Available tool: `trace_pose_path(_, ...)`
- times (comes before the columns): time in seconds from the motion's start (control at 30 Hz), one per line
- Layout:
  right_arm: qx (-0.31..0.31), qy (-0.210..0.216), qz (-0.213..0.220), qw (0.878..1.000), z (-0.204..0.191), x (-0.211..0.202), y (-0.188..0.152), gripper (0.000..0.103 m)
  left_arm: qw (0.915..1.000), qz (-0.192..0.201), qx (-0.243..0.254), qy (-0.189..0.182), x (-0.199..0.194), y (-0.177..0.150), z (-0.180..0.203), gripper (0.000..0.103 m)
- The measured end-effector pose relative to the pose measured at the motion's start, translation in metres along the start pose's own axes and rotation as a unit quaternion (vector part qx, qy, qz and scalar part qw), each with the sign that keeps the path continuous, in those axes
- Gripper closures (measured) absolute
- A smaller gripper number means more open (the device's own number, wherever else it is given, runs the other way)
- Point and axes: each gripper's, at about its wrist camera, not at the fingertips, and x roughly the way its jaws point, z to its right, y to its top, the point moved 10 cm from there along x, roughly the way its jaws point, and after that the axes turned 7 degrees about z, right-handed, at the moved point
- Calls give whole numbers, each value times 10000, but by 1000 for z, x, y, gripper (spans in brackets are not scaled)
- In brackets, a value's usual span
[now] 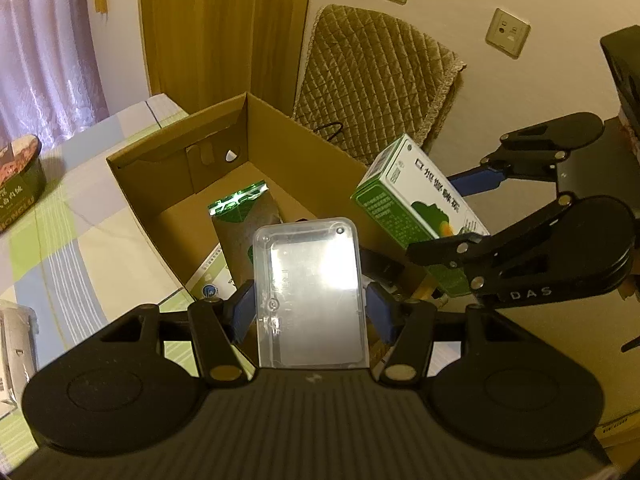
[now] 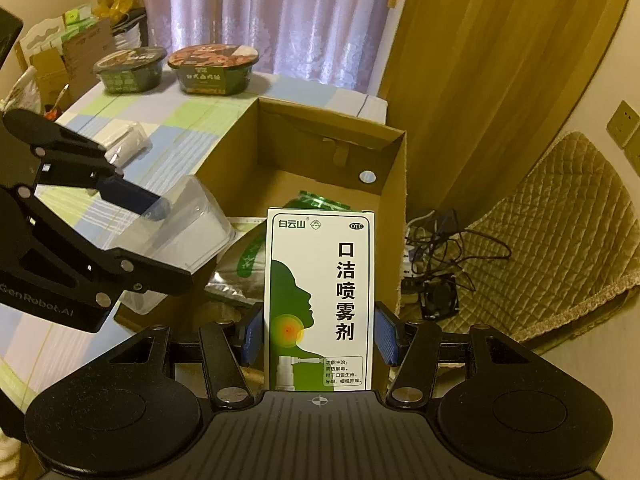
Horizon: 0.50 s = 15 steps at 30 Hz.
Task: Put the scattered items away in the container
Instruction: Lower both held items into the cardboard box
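Note:
An open cardboard box [image 1: 280, 148] [image 2: 396, 184] stands on the table's corner with a green-and-brown foil pouch [image 1: 240, 220] [image 2: 320, 202] inside. My left gripper [image 1: 310, 312] is shut on a clear plastic case [image 1: 310, 292] [image 2: 188, 236], held above the box's near edge. My right gripper [image 2: 319, 338] is shut on a white-and-green medicine carton [image 2: 320, 300] [image 1: 416, 208], which hangs tilted over the box's right rim. The two grippers are side by side, close together.
Two instant-noodle bowls [image 2: 212, 68] [image 2: 130, 70] stand at the table's far side, on a checked cloth [image 1: 60, 220]. A white wrapped item [image 2: 128, 140] lies on the cloth. A quilted chair [image 1: 372, 84] and a tangle of cables [image 2: 440, 256] are beyond the box.

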Motion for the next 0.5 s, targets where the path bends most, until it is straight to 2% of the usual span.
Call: trace_pose_path(0.5, 302, -126, 61, 9994, 13, 10, 7, 45, 9985, 35, -513, 171, 16, 9, -25, 49)
